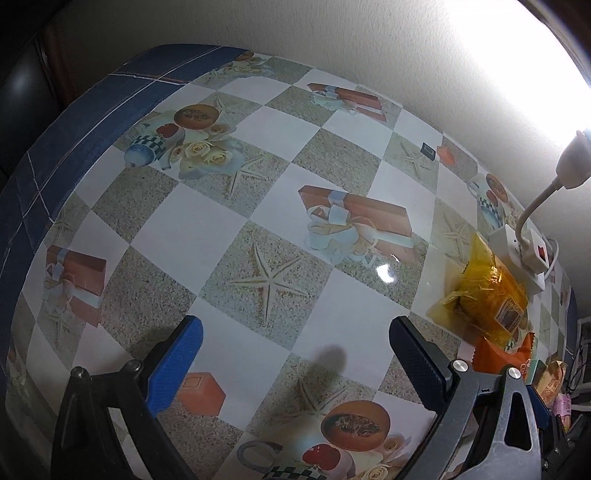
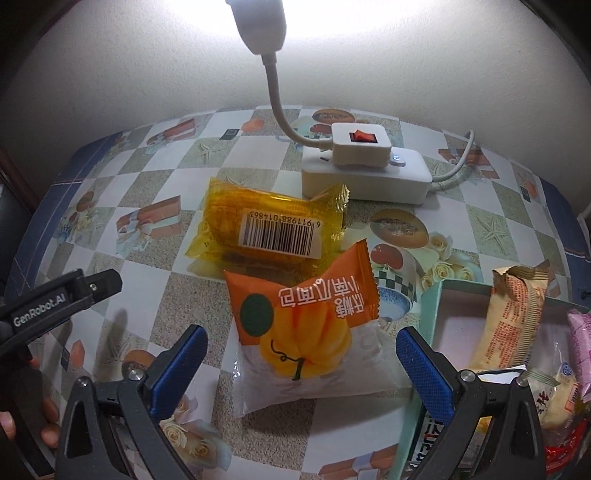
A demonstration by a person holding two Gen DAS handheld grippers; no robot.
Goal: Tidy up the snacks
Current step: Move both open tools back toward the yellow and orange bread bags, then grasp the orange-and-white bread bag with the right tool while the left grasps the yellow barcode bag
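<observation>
An orange-and-clear pumpkin bread packet [image 2: 306, 332] lies on the table right in front of my open right gripper [image 2: 301, 343], between its blue fingers. Behind it lies a yellow snack packet [image 2: 269, 225] with a barcode label. A pale green box [image 2: 439, 295] at the right holds several snack packets, including a beige one [image 2: 509, 321]. My left gripper [image 1: 293, 332] is open and empty above bare table. The yellow packet [image 1: 484, 291] and the orange packet [image 1: 498, 356] show at the right of the left wrist view.
A white power strip [image 2: 369, 177] with a red-switch plug and a gooseneck lamp [image 2: 258, 22] stands behind the packets near the wall. The table has a patterned cloth [image 1: 258, 166] with a blue border. The left gripper's body [image 2: 55, 299] shows at the left.
</observation>
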